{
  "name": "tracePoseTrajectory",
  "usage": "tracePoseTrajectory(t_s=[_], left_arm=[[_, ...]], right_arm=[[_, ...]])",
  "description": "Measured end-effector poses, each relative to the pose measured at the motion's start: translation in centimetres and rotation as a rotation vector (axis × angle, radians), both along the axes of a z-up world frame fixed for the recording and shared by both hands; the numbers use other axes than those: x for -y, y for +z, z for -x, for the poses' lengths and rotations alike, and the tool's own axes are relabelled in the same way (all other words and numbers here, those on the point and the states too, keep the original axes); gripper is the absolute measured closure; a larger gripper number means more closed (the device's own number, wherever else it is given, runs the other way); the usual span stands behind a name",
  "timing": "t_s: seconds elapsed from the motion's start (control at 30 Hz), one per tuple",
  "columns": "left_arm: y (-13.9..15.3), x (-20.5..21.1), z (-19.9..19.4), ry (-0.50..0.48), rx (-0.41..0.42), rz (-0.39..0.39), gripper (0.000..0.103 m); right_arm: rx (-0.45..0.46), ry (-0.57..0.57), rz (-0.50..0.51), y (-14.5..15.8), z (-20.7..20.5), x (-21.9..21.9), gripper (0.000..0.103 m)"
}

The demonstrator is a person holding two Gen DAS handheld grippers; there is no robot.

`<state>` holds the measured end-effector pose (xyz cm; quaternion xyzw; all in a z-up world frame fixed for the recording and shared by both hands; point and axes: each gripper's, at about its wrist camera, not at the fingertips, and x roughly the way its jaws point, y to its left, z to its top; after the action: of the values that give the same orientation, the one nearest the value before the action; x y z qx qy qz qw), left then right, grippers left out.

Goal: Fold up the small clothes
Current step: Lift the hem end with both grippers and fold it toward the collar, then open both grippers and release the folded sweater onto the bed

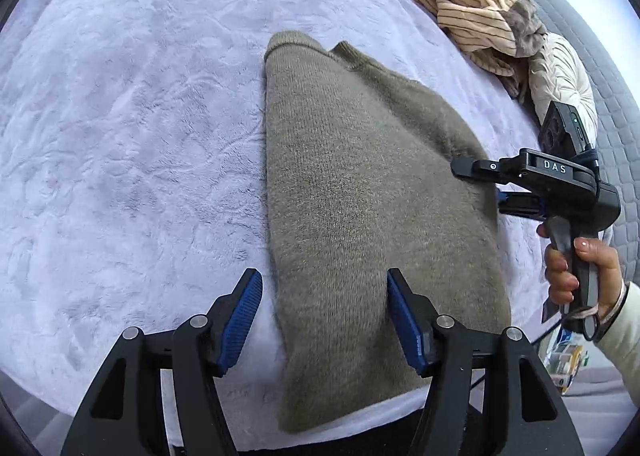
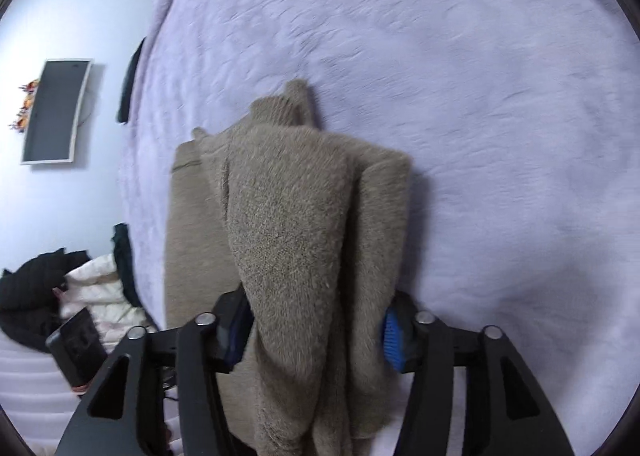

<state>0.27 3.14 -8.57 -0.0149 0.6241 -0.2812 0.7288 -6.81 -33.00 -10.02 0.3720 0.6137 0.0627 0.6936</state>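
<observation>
Centrally, a taupe knitted sweater point(image 1: 360, 192) is laid on a pale lilac fleece blanket point(image 1: 132, 128), folded lengthwise into a long narrow shape with its ribbed collar at the far end. From the left wrist view, the left gripper point(image 1: 324, 316) is seen poised over the near end of the sweater, its blue-padded jaws standing apart, one over the blanket and one over the knit, neither pressing on the fabric. At the sweater's right edge the right gripper point(image 1: 480, 184) is seen side on, held by a hand point(image 1: 572, 268) in a cream sleeve. From the right wrist view, a fold of the sweater point(image 2: 304, 216) is draped between that gripper's point(image 2: 316, 332) jaws, which are spread wide; whether the pads touch the knit cannot be told, since they are partly hidden by it. Beyond the sweater, a heap of cream striped clothes point(image 1: 460, 4) is piled on the blanket. Off to the side, a dark framed panel point(image 2: 56, 112) is mounted on a white wall.
</observation>
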Motion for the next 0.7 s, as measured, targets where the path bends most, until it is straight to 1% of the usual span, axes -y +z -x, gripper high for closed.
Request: tracePoseTrajectory(t_s=[0.1, 0.23, 0.27, 0.3, 0.37, 0.47, 0.57, 0.6, 0.63, 0.67, 0.7], left_arm=[[1.5, -0.7, 0.4, -0.001, 0.047, -0.020, 0.039], [3.0, -1.8, 0.3, 0.011, 0.100, -0.066, 0.039], [3.2, -2.6, 0.5, 0.008, 0.108, -0.081, 0.039], [3.3, -2.5, 0.4, 0.004, 0.114, -0.100, 0.039], [3.7, -2.5, 0.6, -0.011, 0.123, -0.133, 0.039], [4.0, -2.1, 1.3, -0.031, 0.129, -0.154, 0.039], [4.5, -1.5, 2.3, -0.042, 0.139, -0.157, 0.039], [4.7, -1.1, 2.6, -0.044, 0.139, -0.156, 0.036], [4.9, -1.0, 2.9, -0.047, 0.139, -0.156, 0.031], [5.2, -0.8, 3.1, -0.045, 0.142, -0.157, 0.018], [5.5, -0.7, 3.3, -0.041, 0.152, -0.156, 0.015]], right_arm=[[-0.002, -0.001, 0.137, 2.0, 0.7, 0.9, 0.041], [0.003, 0.001, 0.245, 4.6, 2.1, 0.9, 0.042], [0.007, -0.003, 0.260, 5.5, 2.6, 0.5, 0.047], [0.010, -0.008, 0.259, 6.0, 3.0, 0.4, 0.050], [0.021, -0.019, 0.242, 7.3, 4.0, 0.0, 0.050], [0.015, -0.035, 0.227, 8.8, 5.9, -2.0, 0.050], [-0.008, -0.057, 0.225, 9.3, 7.1, -3.7, 0.049], [-0.018, -0.069, 0.221, 9.4, 7.5, -4.2, 0.048], [-0.025, -0.077, 0.217, 9.5, 8.0, -4.4, 0.047], [-0.029, -0.085, 0.216, 9.7, 8.4, -4.7, 0.044], [-0.030, -0.092, 0.219, 9.9, 8.6, -5.1, 0.041]])
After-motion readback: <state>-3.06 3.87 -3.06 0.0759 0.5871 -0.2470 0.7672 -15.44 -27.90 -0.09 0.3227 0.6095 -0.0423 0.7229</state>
